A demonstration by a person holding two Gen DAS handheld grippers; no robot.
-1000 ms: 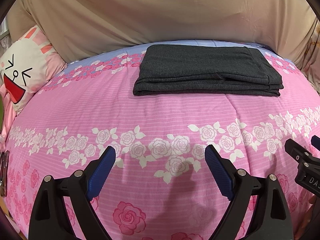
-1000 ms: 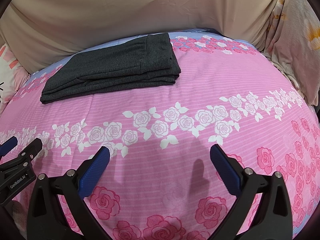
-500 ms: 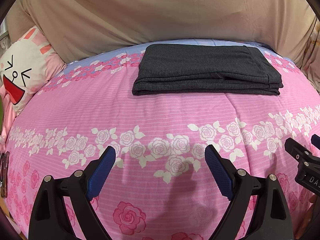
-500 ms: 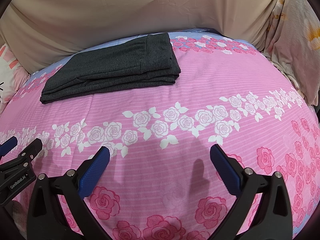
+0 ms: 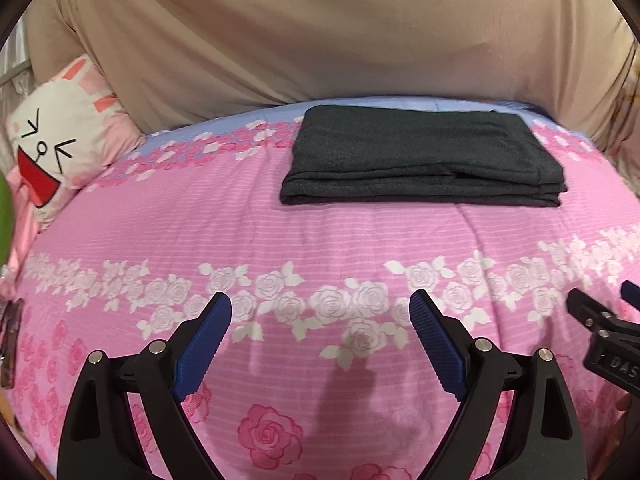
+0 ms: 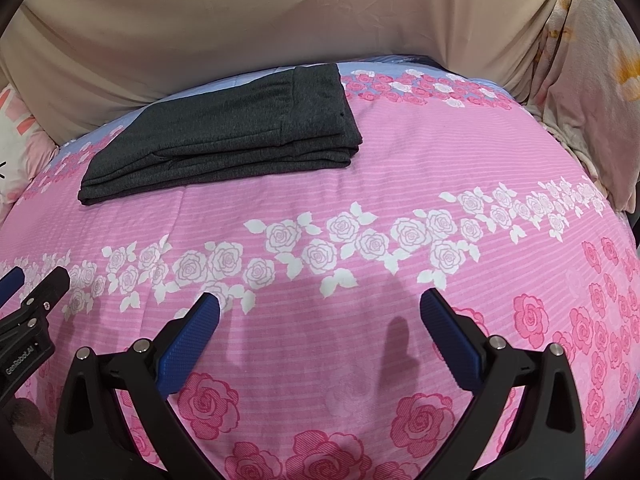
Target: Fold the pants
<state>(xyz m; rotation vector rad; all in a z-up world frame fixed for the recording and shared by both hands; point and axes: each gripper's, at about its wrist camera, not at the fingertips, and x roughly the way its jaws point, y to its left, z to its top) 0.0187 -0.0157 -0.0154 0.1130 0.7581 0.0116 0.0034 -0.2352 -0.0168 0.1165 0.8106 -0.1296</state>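
The dark grey pants [image 5: 420, 160] lie folded in a flat rectangular stack at the far side of the pink rose-print bedspread [image 5: 320, 240]; they also show in the right wrist view [image 6: 224, 132]. My left gripper [image 5: 320, 308] is open and empty, held above the bedspread well short of the pants. My right gripper [image 6: 318, 308] is open and empty too, to the right of the left one. Each gripper shows at the other view's edge: the right one [image 5: 600, 316] and the left one [image 6: 32, 280].
A beige sheet [image 5: 320, 40] rises behind the bed. A white and pink cartoon rabbit pillow [image 5: 60, 140] lies at the far left. A pale floral pillow [image 6: 592, 80] stands at the far right.
Both grippers have stayed almost still and open. The pants lie as before.
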